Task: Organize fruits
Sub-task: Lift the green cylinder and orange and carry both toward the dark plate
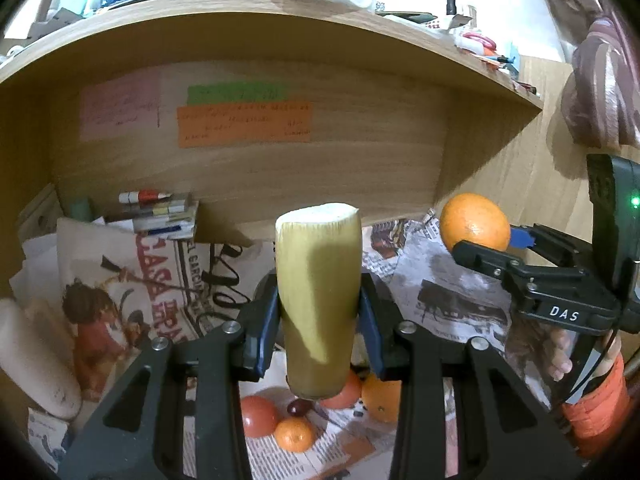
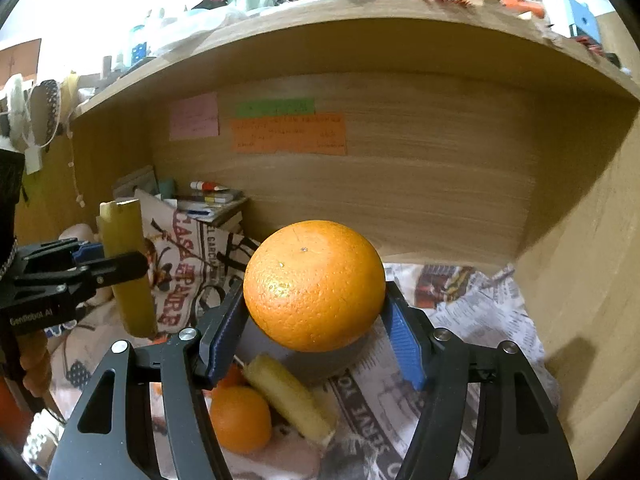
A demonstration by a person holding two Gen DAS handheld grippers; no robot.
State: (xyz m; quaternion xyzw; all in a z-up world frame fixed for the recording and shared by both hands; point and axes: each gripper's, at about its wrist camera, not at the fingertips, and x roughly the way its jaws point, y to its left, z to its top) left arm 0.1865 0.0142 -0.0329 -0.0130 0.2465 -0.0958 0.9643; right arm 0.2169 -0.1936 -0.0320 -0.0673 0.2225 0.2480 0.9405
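My left gripper (image 1: 319, 312) is shut on a yellow-green sugarcane piece (image 1: 316, 300), held upright above the newspaper-covered desk; it also shows at the left of the right wrist view (image 2: 128, 276). My right gripper (image 2: 316, 320) is shut on a large orange (image 2: 314, 286), held in the air; it also shows at the right of the left wrist view (image 1: 474, 222). Below lie tomatoes (image 1: 258, 416), a small orange (image 1: 294, 434), another orange (image 1: 382, 398), a dark grape (image 1: 300, 407). The right wrist view shows a second cane piece (image 2: 288, 396) and an orange (image 2: 240, 418).
A wooden shelf (image 1: 280, 20) overhangs the desk, with coloured notes (image 1: 244, 124) on its back panel. A printed cloth bag (image 1: 120, 304) and a stack of books (image 1: 164, 216) stand at the back left. A wooden side wall (image 2: 592, 280) bounds the right. Newspaper (image 1: 440, 288) covers the desk.
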